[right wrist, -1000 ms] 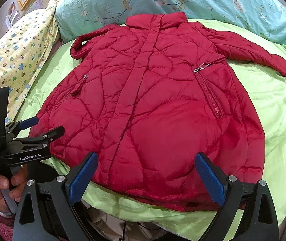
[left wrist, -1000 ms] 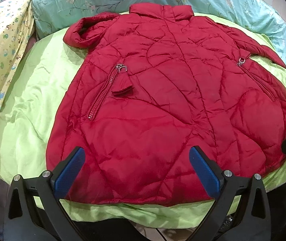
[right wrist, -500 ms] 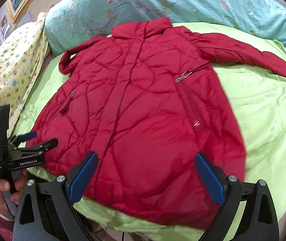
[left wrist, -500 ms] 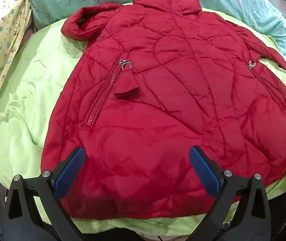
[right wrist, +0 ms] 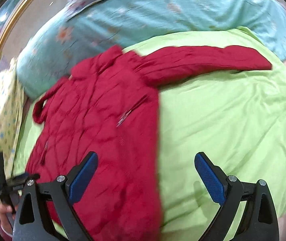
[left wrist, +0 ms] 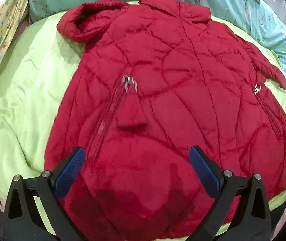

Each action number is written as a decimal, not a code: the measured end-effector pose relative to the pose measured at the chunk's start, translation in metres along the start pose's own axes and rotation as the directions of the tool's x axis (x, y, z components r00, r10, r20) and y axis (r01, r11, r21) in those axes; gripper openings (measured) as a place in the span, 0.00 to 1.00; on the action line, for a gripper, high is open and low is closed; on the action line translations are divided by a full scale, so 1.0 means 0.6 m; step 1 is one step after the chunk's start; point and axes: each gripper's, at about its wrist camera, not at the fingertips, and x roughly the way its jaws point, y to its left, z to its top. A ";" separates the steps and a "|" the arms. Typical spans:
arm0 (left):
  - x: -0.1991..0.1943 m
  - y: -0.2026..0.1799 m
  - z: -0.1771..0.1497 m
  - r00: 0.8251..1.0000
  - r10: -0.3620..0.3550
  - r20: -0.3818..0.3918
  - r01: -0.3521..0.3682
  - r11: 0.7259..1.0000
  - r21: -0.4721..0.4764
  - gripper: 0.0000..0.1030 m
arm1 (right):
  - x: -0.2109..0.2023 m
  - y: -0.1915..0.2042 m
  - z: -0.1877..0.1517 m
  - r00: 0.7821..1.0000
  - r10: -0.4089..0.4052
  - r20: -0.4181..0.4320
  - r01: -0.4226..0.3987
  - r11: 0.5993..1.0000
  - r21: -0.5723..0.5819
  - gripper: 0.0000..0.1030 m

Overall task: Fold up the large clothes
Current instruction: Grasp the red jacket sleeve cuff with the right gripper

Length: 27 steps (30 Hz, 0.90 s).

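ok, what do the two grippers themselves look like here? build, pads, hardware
Both match: the left gripper and right gripper have black angular frames with triangular cut-outs, silver round screw heads at the joints, and flat blue textured pads on the inner faces. No cables or markings are legible.

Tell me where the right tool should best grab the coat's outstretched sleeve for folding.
Probably at the cuff, coming from the right. The sleeve lies flat and straight on the green sheet, pointing away from the coat, so its free end is open to reach. The right tool is open and holds nothing.
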 end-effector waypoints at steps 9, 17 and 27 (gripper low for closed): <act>0.021 -0.012 0.071 0.999 0.019 0.036 -0.020 1.000 0.021 1.00 | 0.043 -0.203 0.118 0.991 -0.108 0.082 0.082 0.958 0.274 0.89; 0.049 -0.021 0.099 0.998 0.055 0.032 -0.056 0.998 0.042 1.00 | 0.106 -0.327 0.196 0.987 -0.116 0.110 0.055 0.892 0.448 0.60; 0.089 -0.020 0.107 0.999 0.044 -0.025 -0.043 0.999 0.032 1.00 | 0.194 -0.392 0.251 0.990 -0.080 0.115 0.002 0.831 0.556 0.40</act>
